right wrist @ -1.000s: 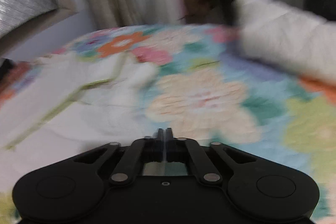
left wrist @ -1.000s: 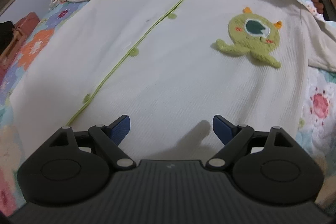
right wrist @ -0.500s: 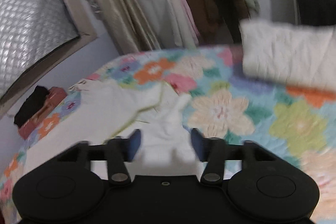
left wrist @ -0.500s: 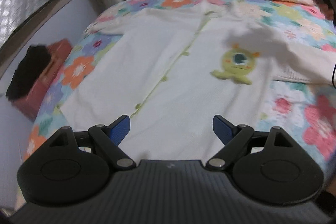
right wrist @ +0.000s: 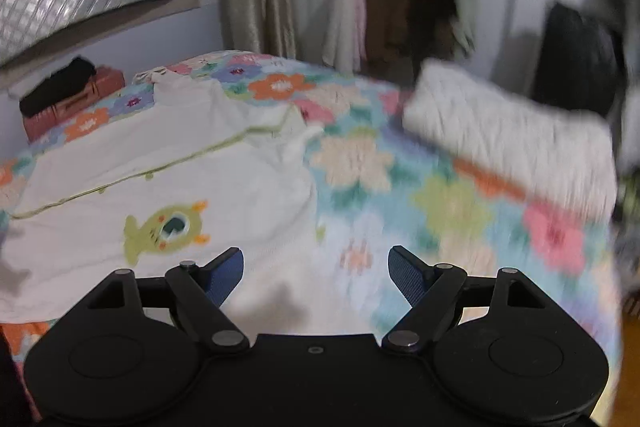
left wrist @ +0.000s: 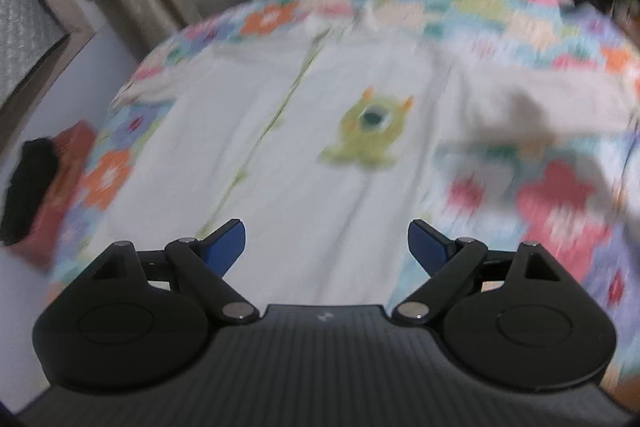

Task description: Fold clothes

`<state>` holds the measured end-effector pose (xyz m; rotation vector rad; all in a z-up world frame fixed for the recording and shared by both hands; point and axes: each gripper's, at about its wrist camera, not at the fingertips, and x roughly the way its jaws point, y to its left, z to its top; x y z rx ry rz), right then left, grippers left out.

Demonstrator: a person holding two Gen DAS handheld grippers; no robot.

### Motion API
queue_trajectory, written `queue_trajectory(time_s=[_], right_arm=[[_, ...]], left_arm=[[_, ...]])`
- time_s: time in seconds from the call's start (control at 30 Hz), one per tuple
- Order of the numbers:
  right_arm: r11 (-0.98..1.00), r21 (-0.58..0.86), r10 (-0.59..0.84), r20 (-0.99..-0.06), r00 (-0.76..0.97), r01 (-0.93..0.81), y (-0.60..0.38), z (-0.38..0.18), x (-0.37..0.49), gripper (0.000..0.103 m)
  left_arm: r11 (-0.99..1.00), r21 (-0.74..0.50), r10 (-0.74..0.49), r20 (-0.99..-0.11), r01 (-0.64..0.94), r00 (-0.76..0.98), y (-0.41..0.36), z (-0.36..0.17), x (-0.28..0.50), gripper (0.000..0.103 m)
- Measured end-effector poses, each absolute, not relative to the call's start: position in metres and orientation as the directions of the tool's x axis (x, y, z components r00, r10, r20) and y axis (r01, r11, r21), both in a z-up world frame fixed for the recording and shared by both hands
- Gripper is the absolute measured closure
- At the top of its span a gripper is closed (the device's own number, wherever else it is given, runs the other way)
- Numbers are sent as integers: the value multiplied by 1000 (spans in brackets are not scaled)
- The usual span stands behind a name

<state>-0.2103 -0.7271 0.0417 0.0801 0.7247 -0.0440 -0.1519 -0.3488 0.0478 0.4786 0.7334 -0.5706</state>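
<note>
The big cream knitted cardigan with a thin green trim line [left wrist: 320, 155] lies flat and spread out on the bed with the bright flower quilt [left wrist: 560, 203]. Its long way runs from the near hem, just under the left gripper [left wrist: 326, 239], up to the neck at the far end. The green line of buttons runs that same way, a bit to the left of the middle. The left gripper hovers above the near hem, so it is the nearer one to the body of the cardigan. Its blue fingers [left wrist: 228, 237] are spread wide apart and hold nothing. The green one-eyed monster patch [left wrist: 370, 131] sits on the right half of the cardigan. Past it, one sleeve [left wrist: 540, 99] sticks out sideways to the right over the quilt, though the picture is blurry there. In the right wrist view the cardigan lies to the left and in front of the right gripper [right wrist: 316, 267], and the spot under it looks like the pale sleeve on the quilt, but it is too blurry to be sure. That gripper is also wide open and empty, and it is the nearer one to the sleeve side. I think the next move is to bring a sleeve or a side in over the middle. A fluffy white folded blanket [right wrist: 508, 139] lies at the far corner of the bed, well apart from the cardigan. A red box with a black thing on top [right wrist: 68, 95] sits off the bed by the wall. Nothing lies on the cardigan to block a fold.
</note>
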Motion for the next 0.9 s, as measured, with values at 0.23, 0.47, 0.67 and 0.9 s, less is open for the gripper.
queue_trajectory(time_s=[0.23, 0.47, 0.67, 0.9], right_arm=[[885, 200, -195, -660, 725, 420, -765, -60, -325, 20], [731, 301, -285, -681, 674, 613, -794, -111, -408, 19], [695, 403, -234, -657, 717, 596, -808, -134, -388, 7], [727, 311, -358, -589, 725, 612, -804, -130, -340, 94]], left_arm=[[800, -53, -441, -726, 597, 527, -417, -30, -133, 16], [856, -53, -375, -749, 514, 547, -432, -61, -147, 17], [917, -59, -297, -762, 395, 575, -424, -71, -148, 17], [947, -140, -287, -769, 288, 571, -386, -72, -133, 17]])
